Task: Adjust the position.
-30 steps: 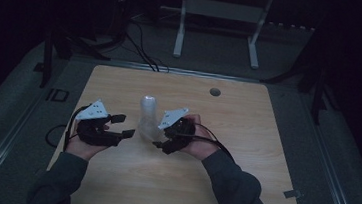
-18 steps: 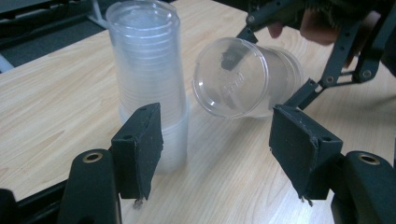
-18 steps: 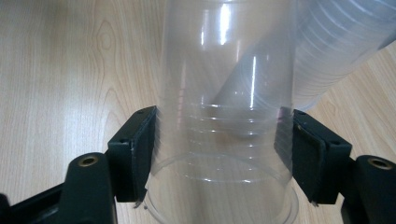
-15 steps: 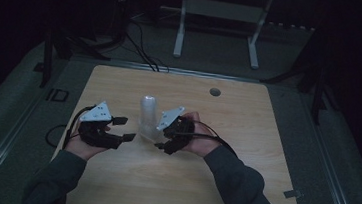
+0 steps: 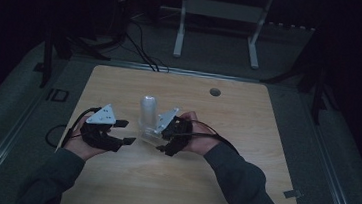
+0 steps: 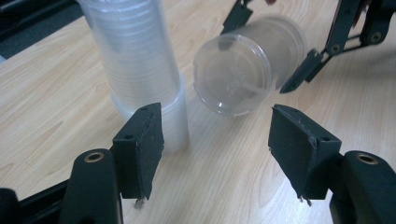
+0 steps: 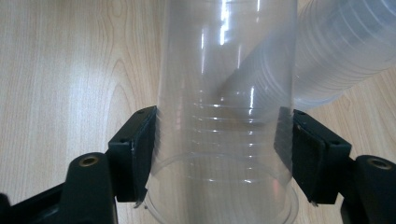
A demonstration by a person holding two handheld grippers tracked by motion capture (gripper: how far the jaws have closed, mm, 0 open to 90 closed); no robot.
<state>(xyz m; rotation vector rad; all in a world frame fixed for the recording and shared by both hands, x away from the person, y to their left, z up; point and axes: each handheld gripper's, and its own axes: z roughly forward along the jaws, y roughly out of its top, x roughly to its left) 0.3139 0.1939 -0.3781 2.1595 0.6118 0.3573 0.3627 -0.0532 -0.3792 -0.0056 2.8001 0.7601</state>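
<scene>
A wooden bench fills the middle of the dim high view. Near its centre stands an upright stack of clear plastic cups. Just right of the stack, the right tongs are clamped on a single clear cup lying on its side, pads pressing both its walls. At centre left, the left tongs have just been closing slightly; their jaws stand apart with nothing between them, pointing toward the cup's round end.

Empty left tool — cup stack, sideways cup beyond
</scene>
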